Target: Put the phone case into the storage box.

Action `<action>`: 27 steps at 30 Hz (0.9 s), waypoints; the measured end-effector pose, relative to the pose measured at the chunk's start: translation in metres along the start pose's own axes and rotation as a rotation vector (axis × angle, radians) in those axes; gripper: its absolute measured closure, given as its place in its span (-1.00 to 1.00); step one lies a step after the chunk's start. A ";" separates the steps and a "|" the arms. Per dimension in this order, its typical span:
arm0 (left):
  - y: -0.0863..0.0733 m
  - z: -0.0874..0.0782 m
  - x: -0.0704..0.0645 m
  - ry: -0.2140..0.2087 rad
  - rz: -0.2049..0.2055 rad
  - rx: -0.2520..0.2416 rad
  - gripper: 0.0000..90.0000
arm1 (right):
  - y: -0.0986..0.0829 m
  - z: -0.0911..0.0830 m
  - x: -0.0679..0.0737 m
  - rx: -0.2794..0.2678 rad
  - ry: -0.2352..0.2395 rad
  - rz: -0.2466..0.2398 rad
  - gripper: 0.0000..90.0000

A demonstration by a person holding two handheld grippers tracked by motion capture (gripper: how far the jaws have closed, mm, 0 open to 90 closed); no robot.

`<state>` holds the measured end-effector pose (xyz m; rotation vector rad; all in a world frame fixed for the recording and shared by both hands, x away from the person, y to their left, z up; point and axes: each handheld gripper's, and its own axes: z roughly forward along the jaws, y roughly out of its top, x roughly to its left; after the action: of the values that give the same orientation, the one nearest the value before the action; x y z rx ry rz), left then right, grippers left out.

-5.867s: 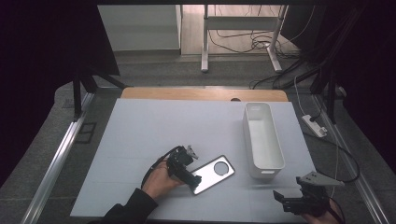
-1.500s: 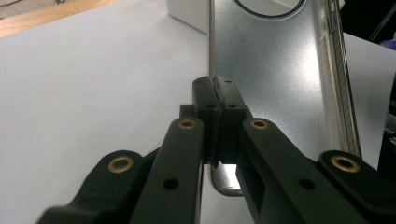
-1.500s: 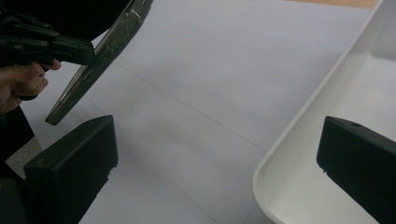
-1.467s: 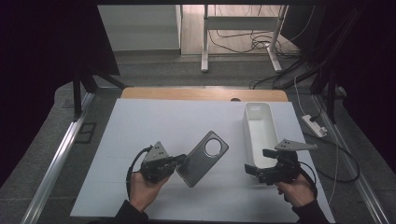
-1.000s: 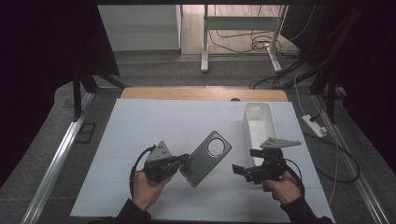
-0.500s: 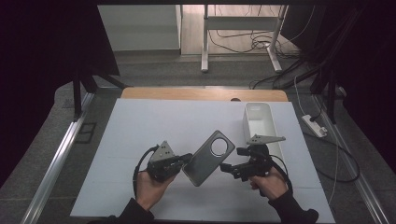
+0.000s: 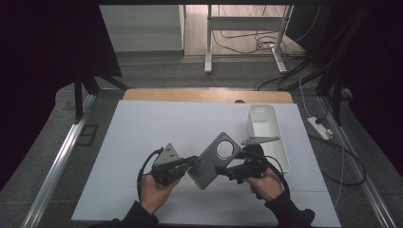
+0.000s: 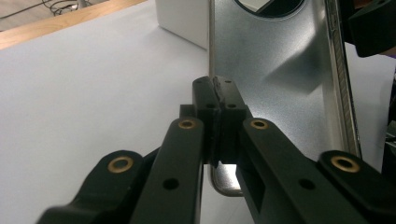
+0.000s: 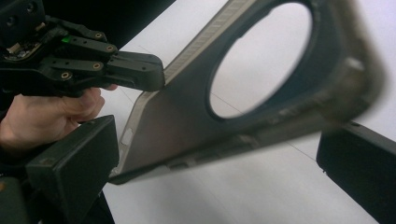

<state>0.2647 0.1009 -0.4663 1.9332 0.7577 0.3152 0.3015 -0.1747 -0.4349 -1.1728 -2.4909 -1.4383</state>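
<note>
A grey phone case (image 7: 209, 164) with a round camera hole is held tilted above the white table (image 7: 142, 133). My left gripper (image 7: 192, 161) is shut on its left edge; the left gripper view shows the jaws (image 8: 217, 93) pinched on the rim of the case (image 8: 275, 70). My right gripper (image 7: 231, 170) sits just right of the case, open. In the right gripper view its wide-apart jaws (image 9: 217, 179) flank the lower edge of the case (image 9: 187, 116), with the left gripper (image 9: 135, 70) clamped on the far edge.
A white rectangular bin (image 7: 263, 128) stands at the right of the table, just behind the right hand, and its corner (image 8: 182, 18) shows beyond the case. A wooden strip (image 7: 204, 96) borders the table's far edge.
The case, earlier flat on the table, is now held up by the left gripper. The right gripper has moved left from the table's right side up to the case.
</note>
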 end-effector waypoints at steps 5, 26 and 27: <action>0.001 0.000 -0.001 0.003 0.006 -0.006 0.98 | 0.003 0.006 0.002 0.006 0.007 0.013 -1.00; 0.001 -0.002 -0.005 0.015 0.034 -0.030 0.98 | 0.003 0.011 -0.001 0.012 0.133 0.135 0.46; 0.001 -0.002 -0.005 0.014 0.036 -0.029 0.98 | 0.003 0.011 -0.001 0.011 0.144 0.143 0.52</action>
<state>0.2600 0.0990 -0.4638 1.9205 0.7249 0.3602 0.3077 -0.1664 -0.4396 -1.1733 -2.2691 -1.4159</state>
